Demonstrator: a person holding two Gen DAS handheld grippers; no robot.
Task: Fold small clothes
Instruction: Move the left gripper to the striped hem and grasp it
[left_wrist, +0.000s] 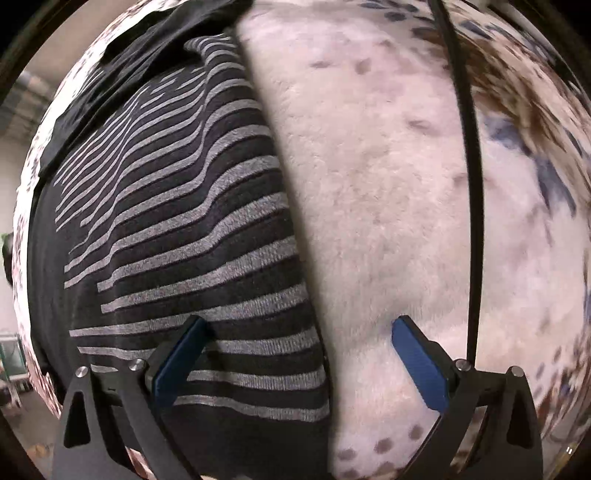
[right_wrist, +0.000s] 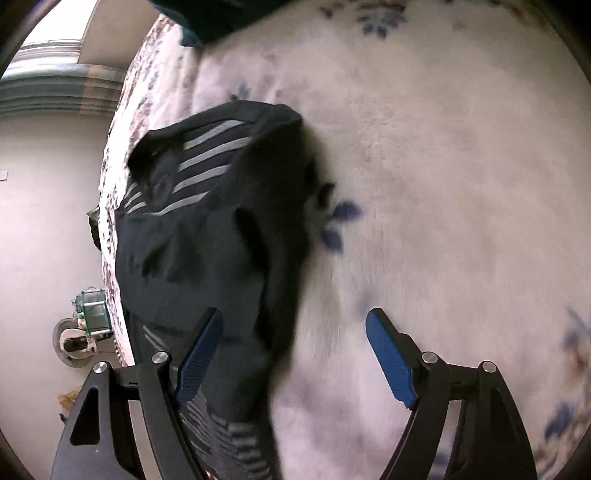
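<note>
- Left gripper (left_wrist: 297, 354): blue-padded fingers (left_wrist: 177, 363) spread wide, nothing between them. One finger sits over the striped cloth, the other over bare blanket; the garment's straight right edge runs through the gap.
- Black garment with grey stripes (left_wrist: 184, 236): lies mostly flat on the fleece blanket (left_wrist: 388, 184) in the left wrist view, filling the left half of the frame. Stripes run crosswise, with a few shallow ripples in the upper part. A plain black section lies along its far and left sides.
- Thin black cable (left_wrist: 474, 206): crosses the right side of the left wrist view from top to bottom; whether it touches the blanket cannot be told.
- Right gripper (right_wrist: 293, 363): fingers wide apart, gripping nothing. Left finger overlaps the dark cloth, right finger is over blanket only.
- Same garment in the right wrist view (right_wrist: 207, 240): rumpled and bunched, plain black side mostly up, stripes showing at the far end and again near the lower edge. View is blurred.
- Blanket: white, fluffy, with blue and brown floral prints (right_wrist: 338, 225) just beside the garment's right edge.
- Background, left of the right wrist view: pale floor and small unidentifiable items (right_wrist: 88, 314).
</note>
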